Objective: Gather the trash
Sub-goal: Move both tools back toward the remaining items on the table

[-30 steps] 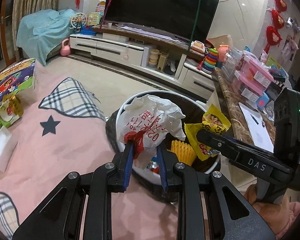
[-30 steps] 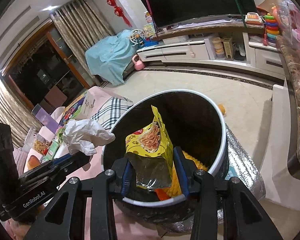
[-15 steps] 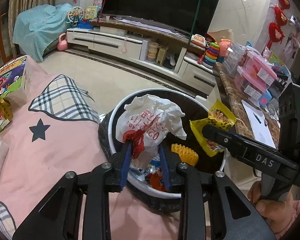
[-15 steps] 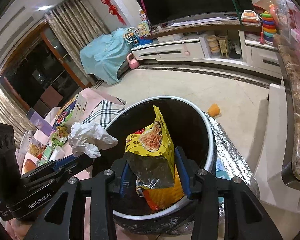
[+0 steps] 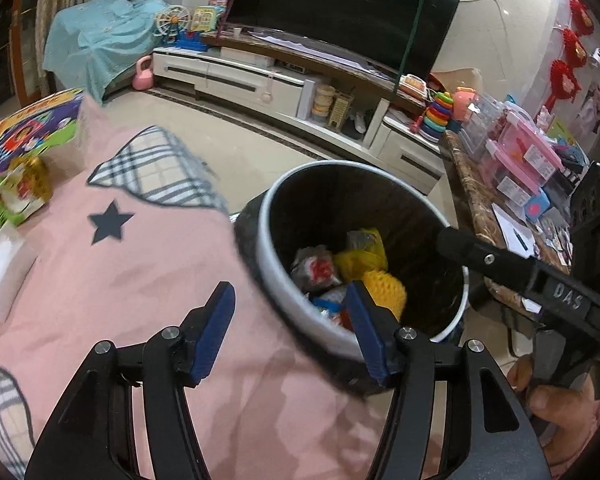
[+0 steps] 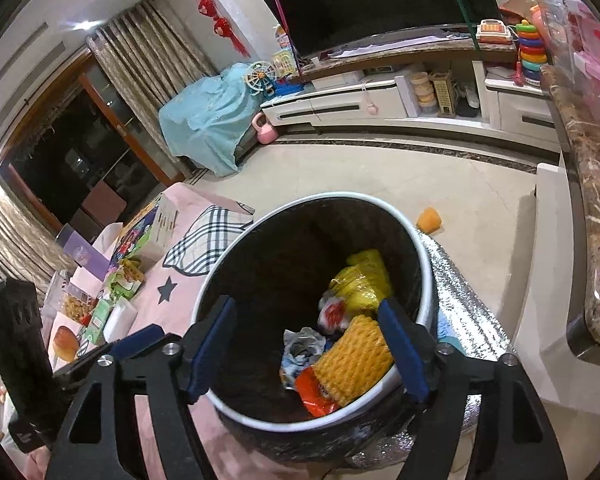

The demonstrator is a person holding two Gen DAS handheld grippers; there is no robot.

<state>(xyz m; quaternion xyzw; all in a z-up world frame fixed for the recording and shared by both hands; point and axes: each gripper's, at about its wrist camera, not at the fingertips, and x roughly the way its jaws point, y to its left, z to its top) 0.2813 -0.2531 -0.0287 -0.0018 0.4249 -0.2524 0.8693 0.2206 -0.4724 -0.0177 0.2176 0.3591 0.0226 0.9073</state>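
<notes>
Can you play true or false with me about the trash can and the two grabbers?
1. Both grabbers are open and empty. True: the left gripper and the right gripper hold nothing.
2. The trash can is empty. False: a yellow snack bag and other wrappers lie inside.
3. A small orange thing lies on the floor behind the can. True.
4. The star on the pink cloth is red. False: it is dark grey.
</notes>
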